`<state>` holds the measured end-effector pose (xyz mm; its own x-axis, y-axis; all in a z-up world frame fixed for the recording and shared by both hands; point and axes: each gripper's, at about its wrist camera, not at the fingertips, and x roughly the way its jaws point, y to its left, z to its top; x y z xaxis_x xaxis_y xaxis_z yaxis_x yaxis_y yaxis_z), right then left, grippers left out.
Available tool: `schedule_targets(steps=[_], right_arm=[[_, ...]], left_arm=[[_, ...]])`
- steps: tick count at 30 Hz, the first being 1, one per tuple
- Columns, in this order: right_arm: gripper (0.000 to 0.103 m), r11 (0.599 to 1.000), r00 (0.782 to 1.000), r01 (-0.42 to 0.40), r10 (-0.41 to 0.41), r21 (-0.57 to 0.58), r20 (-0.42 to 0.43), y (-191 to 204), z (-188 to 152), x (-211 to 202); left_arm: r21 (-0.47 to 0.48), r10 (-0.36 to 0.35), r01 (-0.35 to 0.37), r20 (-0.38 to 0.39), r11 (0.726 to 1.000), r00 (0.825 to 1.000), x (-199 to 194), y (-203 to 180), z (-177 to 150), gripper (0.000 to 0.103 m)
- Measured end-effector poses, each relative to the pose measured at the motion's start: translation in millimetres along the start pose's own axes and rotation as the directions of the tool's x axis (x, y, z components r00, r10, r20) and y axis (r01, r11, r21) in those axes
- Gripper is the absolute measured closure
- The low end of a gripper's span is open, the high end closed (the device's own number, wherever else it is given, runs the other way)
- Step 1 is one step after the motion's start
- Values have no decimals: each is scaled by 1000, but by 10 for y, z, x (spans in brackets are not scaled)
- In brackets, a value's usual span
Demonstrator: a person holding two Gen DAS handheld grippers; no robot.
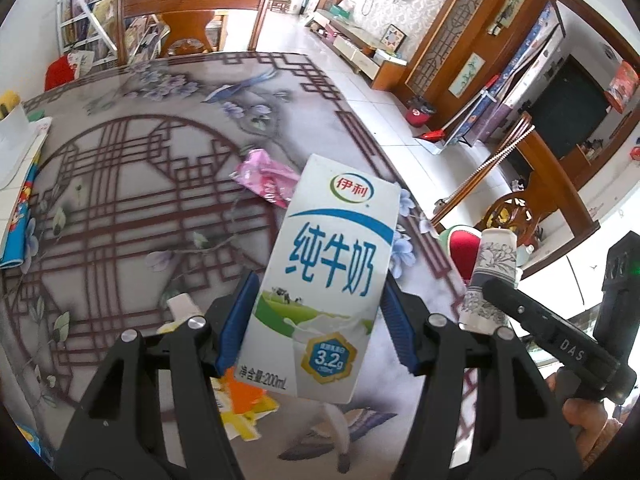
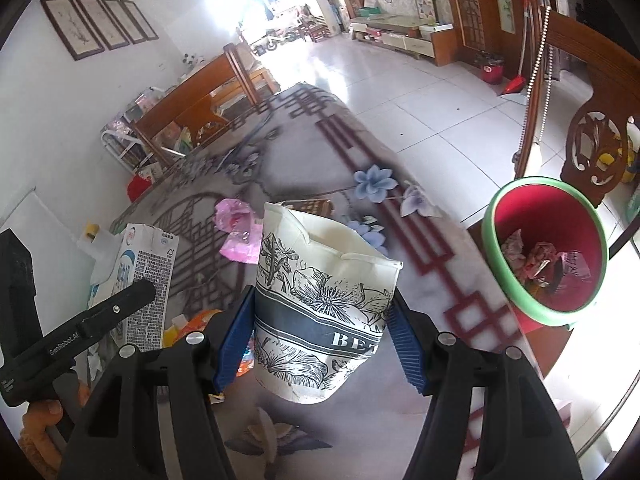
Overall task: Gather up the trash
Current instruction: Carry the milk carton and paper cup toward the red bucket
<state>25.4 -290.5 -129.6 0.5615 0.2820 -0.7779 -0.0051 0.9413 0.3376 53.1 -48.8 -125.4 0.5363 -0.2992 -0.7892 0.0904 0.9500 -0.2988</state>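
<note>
My left gripper is shut on a white and blue milk carton and holds it upright above the patterned table. My right gripper is shut on a crumpled paper cup with black flower print, also lifted above the table. The cup also shows at the right of the left wrist view, and the carton at the left of the right wrist view. A red bin with a green rim stands off the table's right edge and holds several wrappers.
A pink wrapper lies mid-table, also in the right wrist view. Orange and yellow wrappers lie under my left gripper. Wooden chairs stand at the far side and at the right. A white box sits at the table's left.
</note>
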Motion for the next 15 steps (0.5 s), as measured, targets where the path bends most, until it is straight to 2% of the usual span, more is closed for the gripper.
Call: schedule_targets(steps=[15], right_arm=[[41, 997, 997, 49, -52, 58, 53, -582, 131, -262]], left_arm=[[76, -54, 53, 7, 996, 999, 123, -647, 101, 45]])
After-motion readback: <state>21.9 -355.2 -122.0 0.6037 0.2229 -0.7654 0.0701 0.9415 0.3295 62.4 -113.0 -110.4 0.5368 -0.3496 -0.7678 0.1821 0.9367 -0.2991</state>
